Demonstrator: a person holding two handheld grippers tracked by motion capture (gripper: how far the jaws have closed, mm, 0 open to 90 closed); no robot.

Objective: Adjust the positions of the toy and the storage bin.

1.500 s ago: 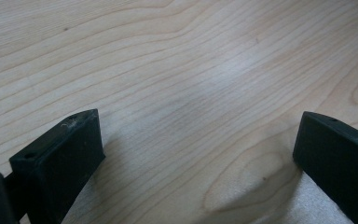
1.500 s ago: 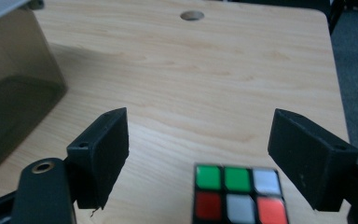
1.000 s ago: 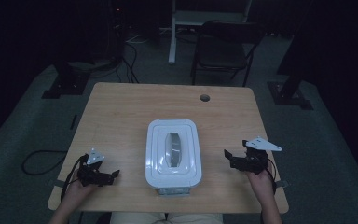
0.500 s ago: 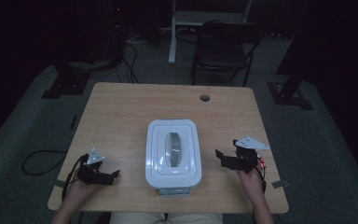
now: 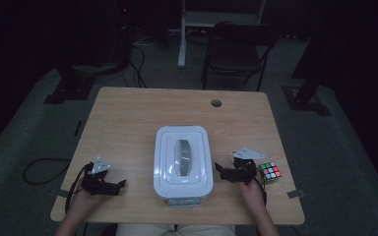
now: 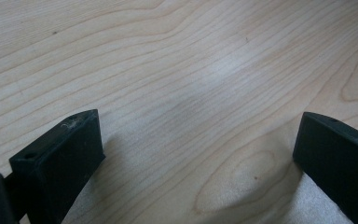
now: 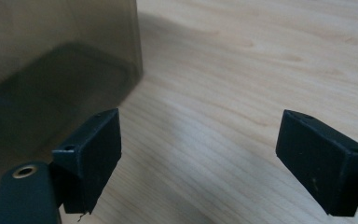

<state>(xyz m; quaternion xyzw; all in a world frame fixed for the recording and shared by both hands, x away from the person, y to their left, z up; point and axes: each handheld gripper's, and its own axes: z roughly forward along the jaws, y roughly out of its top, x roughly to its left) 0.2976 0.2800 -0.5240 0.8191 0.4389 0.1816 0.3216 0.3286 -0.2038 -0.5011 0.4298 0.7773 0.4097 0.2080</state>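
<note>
A white container (image 5: 182, 160) with a closed lid and a grey handle stands at the middle of the wooden table (image 5: 128, 128). My right gripper (image 5: 220, 171) is low beside the container's right wall, jaws open and pointing at it. In the right gripper view the right gripper (image 7: 200, 130) has only bare wood between its jaws, with the container wall (image 7: 56, 56) at the left. A multicoloured puzzle cube (image 5: 270, 172) lies just to the right of that hand. My left gripper (image 5: 119, 186) rests open near the front left; the left gripper (image 6: 196, 130) looks onto bare wood.
A round cable hole (image 5: 216, 103) sits in the table near the far edge. A latch tab (image 5: 182, 200) sticks out from the container's near side. Behind the table stand a dark chair (image 5: 238, 54) and a white desk leg (image 5: 181, 34).
My right gripper has moved left and down toward the container's right side, and the puzzle cube now shows to the right of it. The left gripper has stayed put.
</note>
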